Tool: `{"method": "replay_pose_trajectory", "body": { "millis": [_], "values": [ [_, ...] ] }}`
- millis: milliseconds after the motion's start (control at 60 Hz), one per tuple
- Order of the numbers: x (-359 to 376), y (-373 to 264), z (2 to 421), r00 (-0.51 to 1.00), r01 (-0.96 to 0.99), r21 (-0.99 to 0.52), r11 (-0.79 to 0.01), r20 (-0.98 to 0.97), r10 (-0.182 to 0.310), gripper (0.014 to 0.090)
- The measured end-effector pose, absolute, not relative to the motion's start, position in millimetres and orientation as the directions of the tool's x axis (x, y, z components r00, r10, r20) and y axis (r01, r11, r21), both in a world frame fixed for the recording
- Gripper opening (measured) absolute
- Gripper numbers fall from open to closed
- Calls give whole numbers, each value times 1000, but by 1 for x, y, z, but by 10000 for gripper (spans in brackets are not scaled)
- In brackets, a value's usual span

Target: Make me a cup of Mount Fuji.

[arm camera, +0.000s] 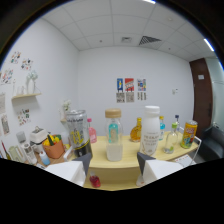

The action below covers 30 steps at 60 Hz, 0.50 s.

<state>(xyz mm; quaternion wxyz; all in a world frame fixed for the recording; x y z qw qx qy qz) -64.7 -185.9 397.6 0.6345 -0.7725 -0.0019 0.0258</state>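
The gripper (114,161) is held up above the near edge of a pale yellow table (125,170), its two dark fingertips (85,159) standing well apart with nothing pressed between them, so it is open. Straight ahead, in the gap between the fingers but farther back on the table, stands a clear bottle with a tan cap (113,135) and a light blue label; it rests on the tabletop by itself.

To the left of it is a tall silver-and-yellow can (77,131), with a small pink bottle (92,131) just behind. To the right is a white milk bottle (150,131), and between the two middle bottles, farther back, a squat amber bottle (135,130). Near the right end of the table stand a clear glass flask (171,138) and a yellow-orange can (188,134).

At the left end there is an orange pot (54,148) holding something yellow and green, beside a white appliance (36,135). A small red object (95,181) lies at the near edge, just below the left finger. Posters (131,90) hang on the white back wall, and a dark door (202,95) is on the right.

Which of these is meant for the drink, I cannot tell.
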Motion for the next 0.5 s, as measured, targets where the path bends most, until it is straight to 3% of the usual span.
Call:
{"method": "replay_pose_trajectory", "body": {
  "millis": [150,367,433,500],
  "values": [
    [-71,-144,410,999,-17,-983,-182,-23,32,816],
    [-67,-96,392,998,-58,-974,-218,-60,3,548],
    [-65,-90,394,998,-66,-977,-204,-66,-5,436],
    [-65,-91,395,998,-63,-977,-202,-63,-6,414]
  ]
}}
